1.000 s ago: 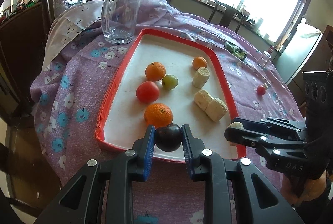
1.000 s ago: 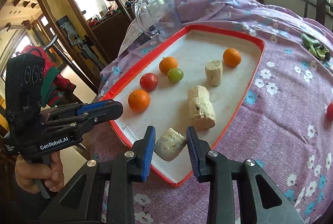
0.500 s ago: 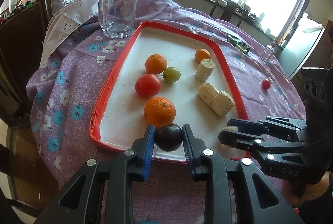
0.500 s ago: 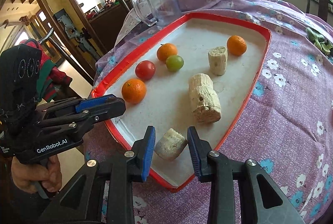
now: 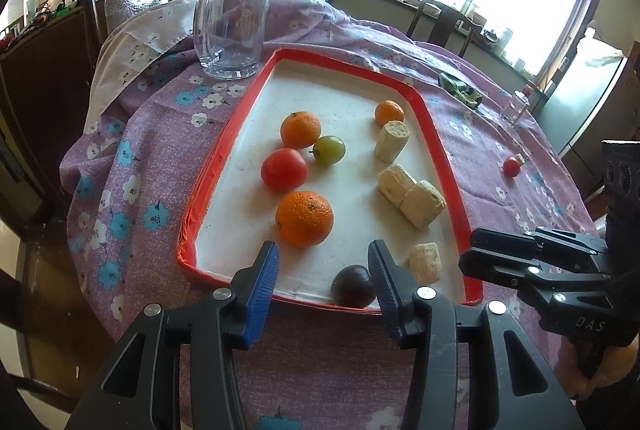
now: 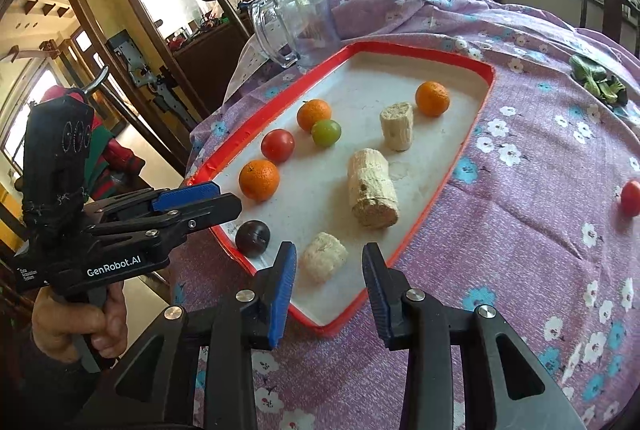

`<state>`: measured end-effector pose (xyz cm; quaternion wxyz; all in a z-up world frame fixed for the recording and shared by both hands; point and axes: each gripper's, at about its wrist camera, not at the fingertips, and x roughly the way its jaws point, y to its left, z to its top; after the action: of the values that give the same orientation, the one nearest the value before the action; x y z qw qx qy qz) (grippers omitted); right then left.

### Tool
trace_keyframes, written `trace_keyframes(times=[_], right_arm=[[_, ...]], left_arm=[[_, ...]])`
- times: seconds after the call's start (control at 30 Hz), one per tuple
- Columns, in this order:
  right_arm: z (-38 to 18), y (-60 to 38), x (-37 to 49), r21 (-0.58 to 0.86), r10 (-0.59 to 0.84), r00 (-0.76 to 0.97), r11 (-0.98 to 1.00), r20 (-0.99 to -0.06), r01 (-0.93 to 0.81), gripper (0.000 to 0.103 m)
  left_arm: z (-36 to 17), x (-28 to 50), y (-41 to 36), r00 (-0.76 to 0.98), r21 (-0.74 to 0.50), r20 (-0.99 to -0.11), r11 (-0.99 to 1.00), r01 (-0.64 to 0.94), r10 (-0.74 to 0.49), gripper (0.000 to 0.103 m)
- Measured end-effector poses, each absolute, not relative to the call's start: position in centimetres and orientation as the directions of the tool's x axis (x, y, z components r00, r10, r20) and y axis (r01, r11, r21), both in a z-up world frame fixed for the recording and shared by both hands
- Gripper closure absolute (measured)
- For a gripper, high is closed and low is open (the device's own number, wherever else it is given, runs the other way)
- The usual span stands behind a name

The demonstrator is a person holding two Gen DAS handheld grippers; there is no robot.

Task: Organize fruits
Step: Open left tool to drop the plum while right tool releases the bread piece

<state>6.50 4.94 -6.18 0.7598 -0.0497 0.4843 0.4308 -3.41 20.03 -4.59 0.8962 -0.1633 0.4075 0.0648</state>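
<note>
A red-rimmed white tray [image 5: 224, 154] [image 6: 472, 134] holds oranges, a tomato [image 5: 284, 169], a green grape [image 5: 329, 149] and several pale banana pieces. My left gripper [image 5: 323, 270] is open; a dark plum [image 5: 353, 286] [image 6: 252, 237] lies free in the tray's near corner by its right finger. My right gripper [image 6: 329, 276] is open; a pale banana piece [image 6: 324, 257] [image 5: 425, 262] lies on the tray between its fingers. A near orange [image 5: 304, 218] [image 6: 259, 180] sits just beyond the plum.
A glass mug [image 5: 234, 22] stands beyond the tray's far left corner. A small red tomato [image 5: 511, 166] [image 6: 631, 198], a green leafy scrap [image 5: 460, 88] and a small bottle [image 5: 516, 106] lie on the purple flowered tablecloth to the right. Chairs stand behind the table.
Both grippers have opened. The left let go of the plum and the right let go of the banana piece; both now lie on the tray's near end.
</note>
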Motion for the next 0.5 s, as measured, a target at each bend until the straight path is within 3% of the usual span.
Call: trace_keyframes(times=[0.3,0.4,0.5], right_arm=[[-5.4,2.0,7.2,0.334,0.603,0.204,0.657,-0.771,-0.676,0.064],[-5.3,0.9,7.4,0.334,0.600,0.218,0.669,-0.770,-0.664,0.056],[-5.3,-0.3,7.7,0.330,0.593,0.233,0.684,-0.770,-0.650,0.056]], left_arm=[[-3.6,-3.4,18.4,0.669,-0.234,-0.743,0.947,-0.222,-0.027,0.050],[-3.4,-3.2,17.7,0.669,-0.229,-0.743,0.951,-0.207,-0.033,0.049],[-3.3,-2.8,17.0,0.665,-0.227,-0.745,0.955,-0.191,-0.044,0.047]])
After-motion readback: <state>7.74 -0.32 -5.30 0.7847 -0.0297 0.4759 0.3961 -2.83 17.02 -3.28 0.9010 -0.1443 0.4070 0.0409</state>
